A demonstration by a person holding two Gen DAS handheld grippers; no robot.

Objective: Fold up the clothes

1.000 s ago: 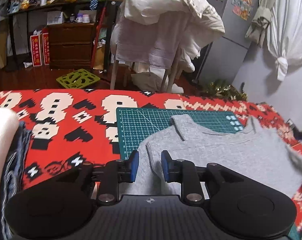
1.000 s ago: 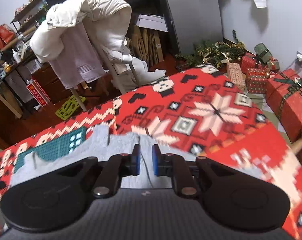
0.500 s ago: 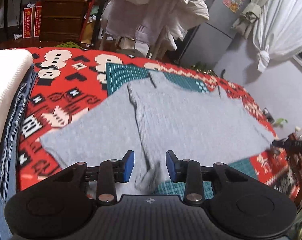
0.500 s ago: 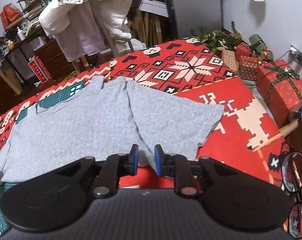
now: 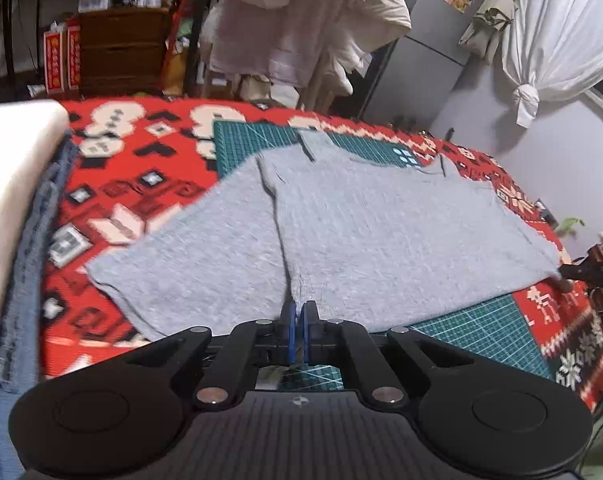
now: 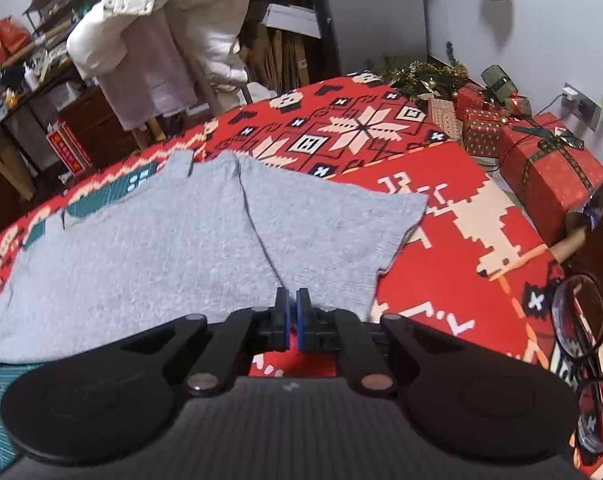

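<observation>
A grey T-shirt lies spread flat across the green cutting mat and the red patterned tablecloth, collar at the far side. My left gripper is shut on the shirt's near edge, where the left sleeve seam ends. In the right wrist view the same shirt fills the left half, one sleeve pointing right. My right gripper is shut on its near edge at the other sleeve seam. The right gripper's dark tip also shows at the shirt's far right corner.
A stack of folded white cloth and denim sits at the table's left end. Eyeglasses lie near the right edge. Wrapped gift boxes stand beyond it. A chair heaped with clothes is behind the table.
Both grippers drew back to the shirt's near edge while the shirt came to lie spread flat. Their jaws, open half a second ago, have closed on the fabric.
</observation>
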